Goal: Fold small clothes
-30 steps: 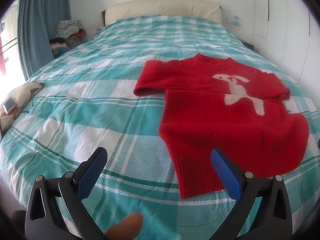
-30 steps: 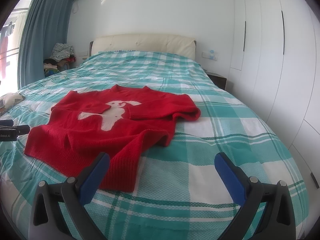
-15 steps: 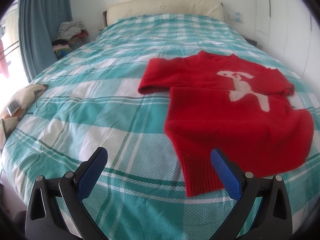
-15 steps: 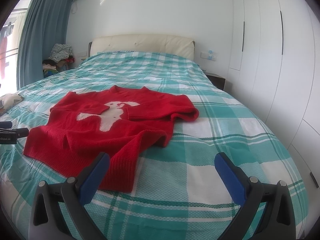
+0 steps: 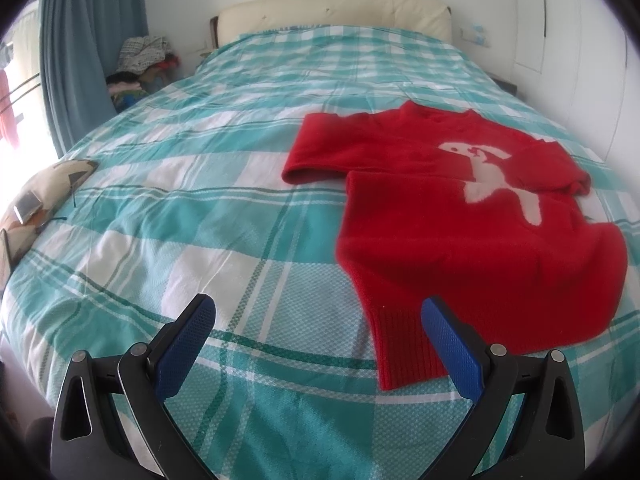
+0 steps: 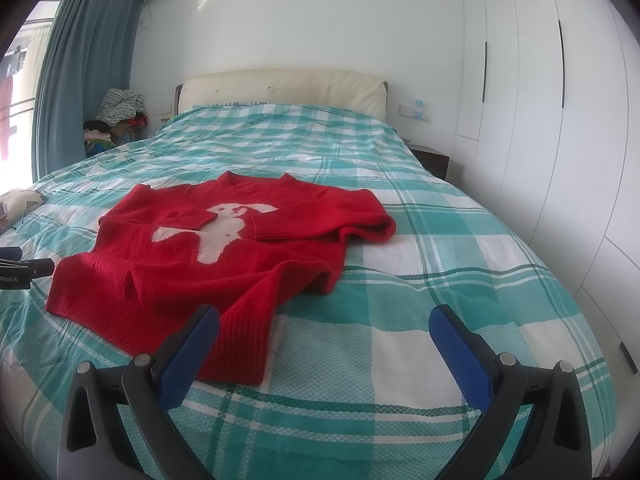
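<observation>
A: Sweater (image 5: 472, 248), red w/ a white animal figure on the chest, lies flat-ish on the bed (image 5: 192, 208). What's hard to see?

B: Both sleeves are folded in across the body, so the cuffs show only in part. In the right wrist view the sweater (image 6: 224, 256) has its right hem corner bunched and lifted, so whatever's under that fold is hidden. The animal figure is part covered by the left sleeve. Clothes pile (image 6: 120, 108) by the curtain (image 6: 84, 72) is too jumbled to sort out. A cushion (image 5: 44, 196) at the bed's left edge is cut off by the lens rim.

A: Fingers?

B: Left gripper (image 5: 318, 334) spread wide, nothing between the blue pads. Sweater's ribbed hem corner sits just beside its right finger, partly behind it; can't tell if they touch. Right gripper (image 6: 324, 338) also spread wide and empty; its left finger overlaps the hem in view, its right finger is over bare plaid cover.

A: Anything else?

B: The left gripper's tip pokes in at the left edge of the right wrist view, near the sweater's hem.
</observation>
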The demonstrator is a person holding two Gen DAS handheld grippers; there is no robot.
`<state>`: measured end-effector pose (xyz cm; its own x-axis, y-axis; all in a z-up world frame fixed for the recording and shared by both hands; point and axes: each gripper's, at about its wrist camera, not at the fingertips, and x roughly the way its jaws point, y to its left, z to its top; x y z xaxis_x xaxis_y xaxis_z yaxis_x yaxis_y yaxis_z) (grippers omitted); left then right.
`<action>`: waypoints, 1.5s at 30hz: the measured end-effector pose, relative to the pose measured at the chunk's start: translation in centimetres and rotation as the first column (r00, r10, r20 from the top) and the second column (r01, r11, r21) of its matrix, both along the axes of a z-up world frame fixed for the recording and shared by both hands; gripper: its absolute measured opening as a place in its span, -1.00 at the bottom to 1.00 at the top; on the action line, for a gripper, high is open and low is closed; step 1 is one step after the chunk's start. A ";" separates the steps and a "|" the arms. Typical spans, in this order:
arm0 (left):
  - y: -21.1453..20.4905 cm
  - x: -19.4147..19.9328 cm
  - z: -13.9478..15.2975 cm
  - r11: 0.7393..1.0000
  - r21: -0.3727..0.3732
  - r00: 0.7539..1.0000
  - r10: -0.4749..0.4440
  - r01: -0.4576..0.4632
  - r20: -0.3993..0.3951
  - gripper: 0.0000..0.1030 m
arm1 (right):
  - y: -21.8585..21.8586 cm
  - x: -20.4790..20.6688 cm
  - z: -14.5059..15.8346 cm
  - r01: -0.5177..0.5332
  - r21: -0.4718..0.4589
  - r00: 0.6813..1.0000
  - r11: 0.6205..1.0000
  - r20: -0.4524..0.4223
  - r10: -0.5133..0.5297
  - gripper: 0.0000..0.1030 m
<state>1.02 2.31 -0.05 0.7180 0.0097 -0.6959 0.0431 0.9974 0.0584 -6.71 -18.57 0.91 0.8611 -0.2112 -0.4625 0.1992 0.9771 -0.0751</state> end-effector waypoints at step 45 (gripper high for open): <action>3.4 -3.1 1.3 0.929 -0.263 0.930 -0.316 0.262 -0.189 -0.95 | -3.7 0.1 -2.7 -0.224 0.685 0.847 0.693 -0.215 0.486 -0.82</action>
<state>-2.05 5.71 1.23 0.4906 -0.3537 -0.7964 0.3162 0.9239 -0.2155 -6.57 -22.25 -1.76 0.5541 0.5182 -0.6515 -0.0858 0.8140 0.5744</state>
